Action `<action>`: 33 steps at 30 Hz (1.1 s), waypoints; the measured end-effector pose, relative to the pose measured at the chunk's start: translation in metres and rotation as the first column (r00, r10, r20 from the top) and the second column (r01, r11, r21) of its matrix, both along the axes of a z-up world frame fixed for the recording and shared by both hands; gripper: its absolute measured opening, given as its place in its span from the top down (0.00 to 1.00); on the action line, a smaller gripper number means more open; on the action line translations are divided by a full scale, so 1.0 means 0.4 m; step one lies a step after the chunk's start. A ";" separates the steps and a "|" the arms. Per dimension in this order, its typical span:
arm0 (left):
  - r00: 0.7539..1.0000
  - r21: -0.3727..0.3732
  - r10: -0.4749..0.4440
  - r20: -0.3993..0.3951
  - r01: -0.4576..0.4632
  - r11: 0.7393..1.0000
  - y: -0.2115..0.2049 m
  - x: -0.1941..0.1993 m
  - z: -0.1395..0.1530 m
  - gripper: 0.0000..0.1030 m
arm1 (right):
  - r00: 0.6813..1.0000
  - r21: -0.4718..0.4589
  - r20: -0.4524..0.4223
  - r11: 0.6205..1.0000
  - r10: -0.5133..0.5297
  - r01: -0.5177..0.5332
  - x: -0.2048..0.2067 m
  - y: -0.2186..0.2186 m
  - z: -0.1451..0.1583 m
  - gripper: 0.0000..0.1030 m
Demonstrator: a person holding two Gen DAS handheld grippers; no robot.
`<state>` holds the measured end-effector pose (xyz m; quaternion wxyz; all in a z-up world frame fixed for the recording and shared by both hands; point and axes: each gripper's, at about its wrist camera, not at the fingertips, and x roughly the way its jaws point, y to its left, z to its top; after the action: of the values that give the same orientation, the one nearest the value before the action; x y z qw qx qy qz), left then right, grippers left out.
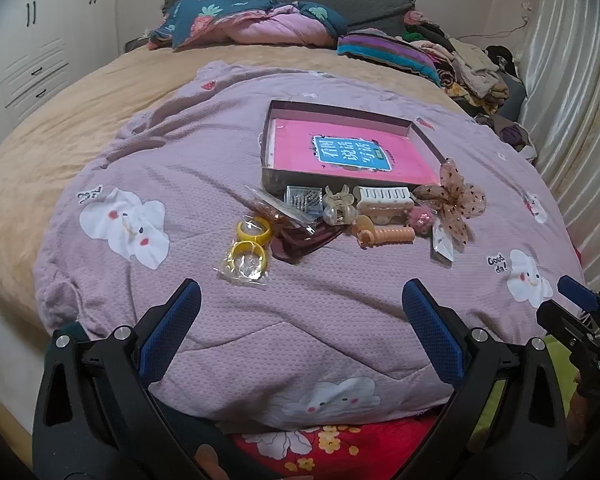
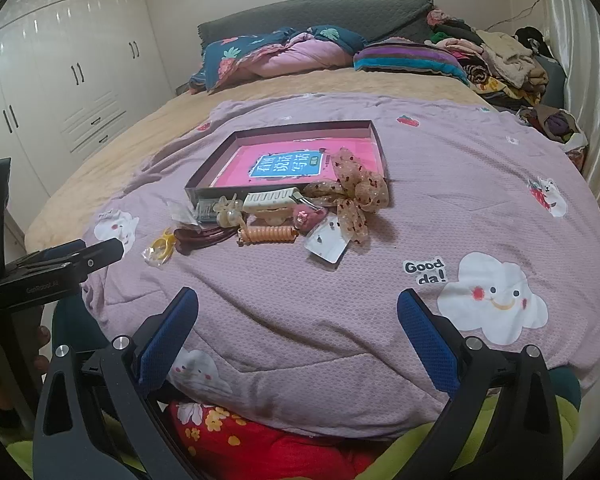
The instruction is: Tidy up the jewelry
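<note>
Nothing is grasped yet: the left gripper (image 1: 300, 300) and right gripper (image 2: 298, 308) both hover with jaws released over the lilac cloud-print quilt (image 1: 220, 152) on the bed. The jewelry and hair pieces, among them yellow plastic bangles (image 1: 252, 246), an orange spiral hair clip (image 1: 388, 235) and a dotted tulle bow (image 1: 454, 196), lie heaped just before the shallow open box (image 1: 342, 109). Judging by this, sorting is only starting; next comes reaching forward and closing on one piece.

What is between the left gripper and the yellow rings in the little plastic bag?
Nothing visible. Only bare purple cloud-print blanket lies between the open left gripper and the bagged yellow rings, the nearest piece in the pile.
</note>
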<state>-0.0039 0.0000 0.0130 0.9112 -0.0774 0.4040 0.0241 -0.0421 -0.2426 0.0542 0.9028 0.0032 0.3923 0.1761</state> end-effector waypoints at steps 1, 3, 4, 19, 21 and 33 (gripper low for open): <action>1.000 0.002 -0.001 0.000 0.001 1.000 -0.001 0.001 0.001 0.08 | 1.000 0.002 -0.001 1.000 0.000 0.000 0.001 -0.002 0.000 0.04; 1.000 -0.001 -0.002 -0.001 0.002 1.000 0.000 0.003 0.003 0.08 | 1.000 0.002 -0.003 1.000 0.001 -0.001 0.001 0.000 0.000 0.04; 1.000 -0.002 -0.001 -0.001 0.001 1.000 0.000 0.002 0.002 0.08 | 1.000 0.003 -0.003 1.000 0.002 -0.002 0.001 -0.002 -0.001 0.04; 1.000 -0.002 -0.007 -0.003 0.007 1.000 -0.011 0.005 0.000 0.08 | 1.000 0.007 -0.012 1.000 0.004 -0.003 0.012 -0.005 -0.004 0.04; 1.000 -0.002 -0.013 -0.003 0.013 1.000 -0.018 0.013 0.001 0.08 | 1.000 0.008 -0.015 1.000 0.003 -0.003 0.019 -0.007 -0.003 0.04; 0.999 -0.027 -0.045 -0.020 0.044 0.999 -0.043 0.107 -0.010 0.08 | 0.999 -0.011 0.001 0.999 -0.042 0.042 0.088 -0.061 0.018 0.04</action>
<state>0.0387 -0.0171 0.0090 0.9063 -0.0800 0.4150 -0.0007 -0.0069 -0.2669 0.0614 0.9064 0.0063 0.3929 0.1551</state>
